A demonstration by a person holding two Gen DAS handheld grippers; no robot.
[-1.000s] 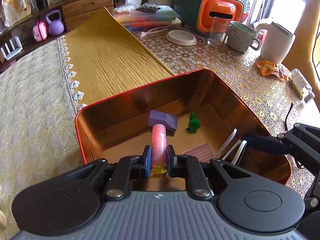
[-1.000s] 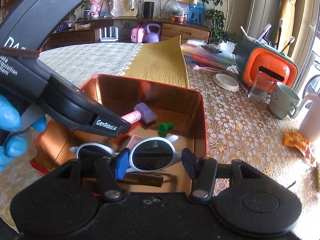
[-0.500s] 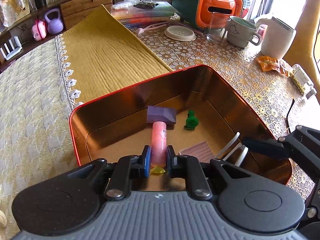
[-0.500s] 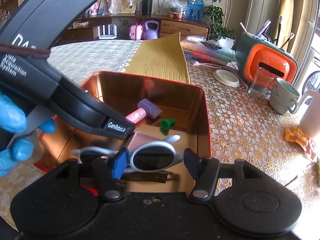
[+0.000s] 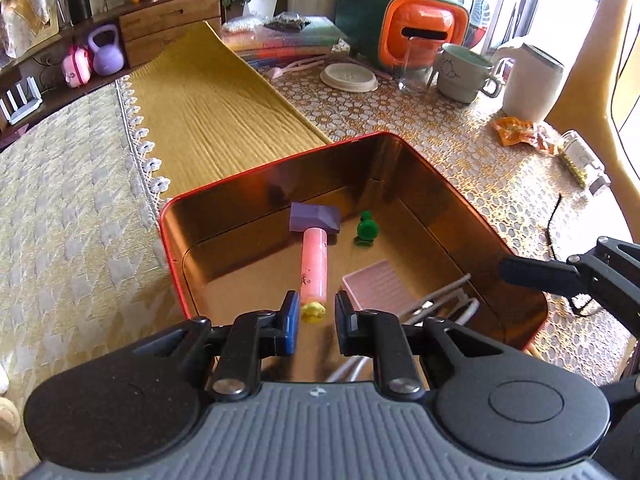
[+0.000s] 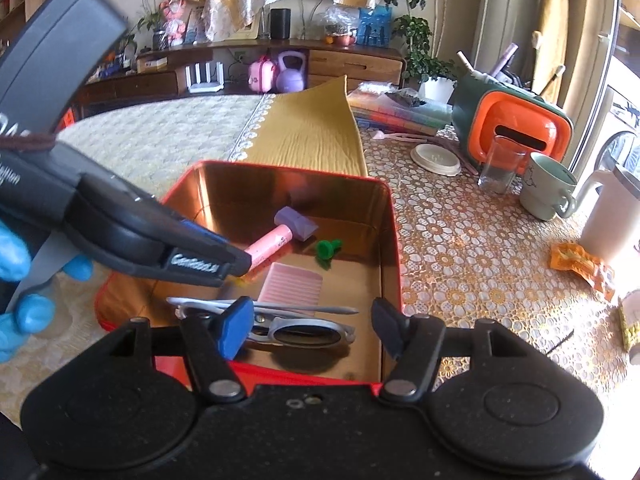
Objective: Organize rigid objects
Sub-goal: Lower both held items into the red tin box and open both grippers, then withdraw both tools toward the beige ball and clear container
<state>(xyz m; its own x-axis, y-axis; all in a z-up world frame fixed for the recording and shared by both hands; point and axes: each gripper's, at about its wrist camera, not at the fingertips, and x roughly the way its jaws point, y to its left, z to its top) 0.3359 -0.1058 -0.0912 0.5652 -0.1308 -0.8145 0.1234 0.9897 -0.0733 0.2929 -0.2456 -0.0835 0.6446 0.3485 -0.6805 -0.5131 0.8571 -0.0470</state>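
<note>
Counted inside one red-rimmed metal tin [image 5: 256, 172]: one toy hammer [image 5: 314, 256] with pink handle and purple head, one green plastic piece [image 5: 367, 231], one pink ridged card [image 5: 378, 286], one pair of white sunglasses [image 6: 304, 330]. Counted along the tabletop's far edge: one orange-fronted box [image 5: 420, 36], one clear glass [image 5: 416, 68], one pale mug [image 5: 464, 74], one white kettle [image 5: 530, 80], one round lid [image 5: 349, 77]. Toward the right edge: one orange wrapper [image 5: 518, 130].
</note>
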